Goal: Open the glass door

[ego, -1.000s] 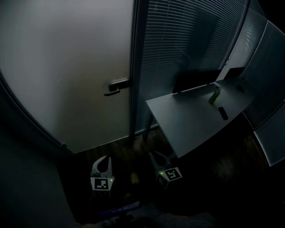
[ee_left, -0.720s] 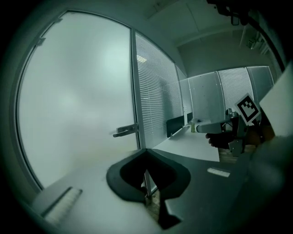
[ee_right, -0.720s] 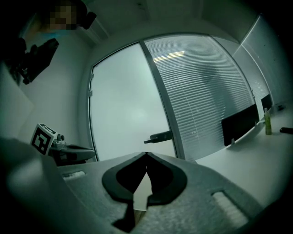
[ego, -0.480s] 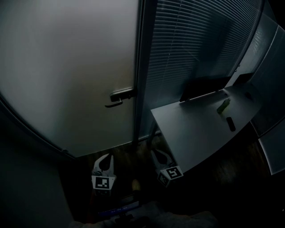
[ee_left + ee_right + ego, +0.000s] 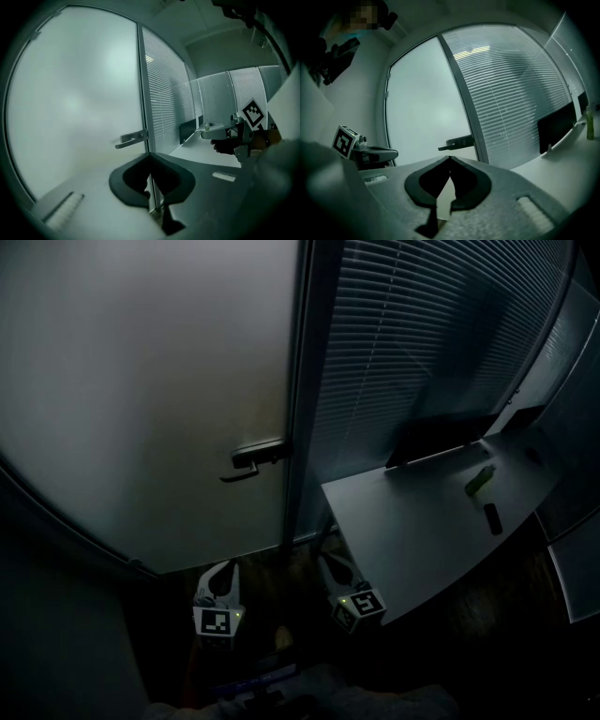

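Observation:
The frosted glass door [image 5: 141,399] fills the left of the head view, and its dark lever handle [image 5: 258,457] sits by the right edge. Both grippers hang low in front of it, well short of the handle. My left gripper [image 5: 226,568] is shut with nothing in it. My right gripper [image 5: 327,560] is beside it, by the desk corner, also shut and empty. In the left gripper view the jaw tips [image 5: 149,154] meet below the handle [image 5: 132,138]. The right gripper view has the handle [image 5: 457,142] just above its closed tips [image 5: 450,158].
A dark door post [image 5: 305,427] separates the door from a glass partition with blinds [image 5: 422,334]. At the right stands a grey desk [image 5: 403,531] with a dark monitor [image 5: 436,439], a green bottle [image 5: 480,480] and a dark remote [image 5: 492,517].
Both grippers and the head have come closer to the door. The handle and the desk now sit lower and larger in the head view. Both pairs of jaws stay shut.

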Demonstrator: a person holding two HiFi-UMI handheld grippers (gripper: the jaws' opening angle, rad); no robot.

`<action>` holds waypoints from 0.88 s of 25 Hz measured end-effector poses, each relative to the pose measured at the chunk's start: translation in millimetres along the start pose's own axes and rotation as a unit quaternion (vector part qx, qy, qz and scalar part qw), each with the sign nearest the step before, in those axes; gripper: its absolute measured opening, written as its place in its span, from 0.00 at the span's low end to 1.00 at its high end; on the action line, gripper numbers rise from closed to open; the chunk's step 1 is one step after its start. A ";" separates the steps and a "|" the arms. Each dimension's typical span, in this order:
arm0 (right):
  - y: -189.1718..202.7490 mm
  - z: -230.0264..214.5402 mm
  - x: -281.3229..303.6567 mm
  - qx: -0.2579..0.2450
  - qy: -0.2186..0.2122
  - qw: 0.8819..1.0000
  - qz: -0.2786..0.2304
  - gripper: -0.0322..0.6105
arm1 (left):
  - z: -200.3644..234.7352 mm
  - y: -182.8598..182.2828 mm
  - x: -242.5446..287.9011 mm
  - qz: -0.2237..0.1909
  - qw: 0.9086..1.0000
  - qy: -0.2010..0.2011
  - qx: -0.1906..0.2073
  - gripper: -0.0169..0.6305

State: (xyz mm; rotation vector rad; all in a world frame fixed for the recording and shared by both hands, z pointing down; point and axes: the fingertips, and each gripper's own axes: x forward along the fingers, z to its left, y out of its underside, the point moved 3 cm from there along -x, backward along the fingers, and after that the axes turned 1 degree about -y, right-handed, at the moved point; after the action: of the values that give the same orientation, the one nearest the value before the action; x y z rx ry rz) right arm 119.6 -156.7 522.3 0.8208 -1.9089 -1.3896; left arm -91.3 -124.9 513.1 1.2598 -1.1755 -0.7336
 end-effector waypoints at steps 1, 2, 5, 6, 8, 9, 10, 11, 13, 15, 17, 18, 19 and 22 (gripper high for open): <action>-0.9 -1.3 1.9 0.002 -0.001 1.000 -0.001 0.05 | 1.4 -1.0 2.5 0.000 1.000 -0.001 0.002 0.03; -1.9 -2.4 4.0 0.003 -0.001 1.000 -0.001 0.05 | 3.0 -2.2 5.1 -0.001 1.000 -0.003 0.004 0.03; -2.5 -6.7 9.8 0.004 -0.001 1.000 -0.001 0.05 | 7.8 -4.4 13.0 -0.003 1.000 -0.007 0.008 0.03; -2.3 -8.4 11.7 0.005 0.000 1.000 -0.001 0.05 | 9.2 -4.8 15.6 -0.003 1.000 -0.007 0.007 0.03; -2.3 -11.8 17.7 0.006 0.002 1.000 0.000 0.05 | 13.4 -5.6 21.7 -0.006 1.000 -0.009 0.005 0.03; -2.4 -13.9 21.5 0.008 0.003 1.000 0.000 0.05 | 16.1 -6.6 25.3 -0.008 1.000 -0.010 0.005 0.03; -2.4 -16.4 25.3 0.008 0.005 1.000 -0.002 0.05 | 18.7 -8.0 29.2 -0.011 1.000 -0.010 0.006 0.03; -1.9 -19.5 29.0 0.008 0.007 1.000 -0.003 0.05 | 21.2 -9.4 33.3 -0.013 1.000 -0.009 0.007 0.03; -2.4 -23.5 37.2 0.009 0.010 1.000 -0.007 0.05 | 26.7 -11.5 42.5 -0.014 1.000 -0.007 0.011 0.03; 0.3 -27.9 46.2 0.013 0.016 1.000 -0.007 0.05 | 33.1 -11.6 52.1 -0.011 1.000 -0.003 0.018 0.03; 3.5 -33.4 56.5 0.012 0.020 1.000 -0.008 0.05 | 40.5 -12.6 62.2 -0.007 1.000 0.000 0.024 0.03; 2.8 -36.0 62.5 0.011 0.022 1.000 -0.011 0.05 | 44.4 -14.0 67.8 -0.007 1.000 0.002 0.025 0.03; 1.5 -39.1 68.3 0.012 0.025 1.000 -0.013 0.05 | 48.2 -15.6 73.7 -0.007 1.000 0.003 0.027 0.03; -5.2 -44.3 82.6 0.015 0.028 0.999 -0.016 0.05 | 56.5 -18.2 89.6 -0.002 0.999 0.008 0.036 0.03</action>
State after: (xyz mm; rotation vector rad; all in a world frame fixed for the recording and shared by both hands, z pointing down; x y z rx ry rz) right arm 104.9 -247.9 538.7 0.8984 -1.8868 -1.3455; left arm -115.4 -229.6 513.0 1.3263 -1.1959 -0.6882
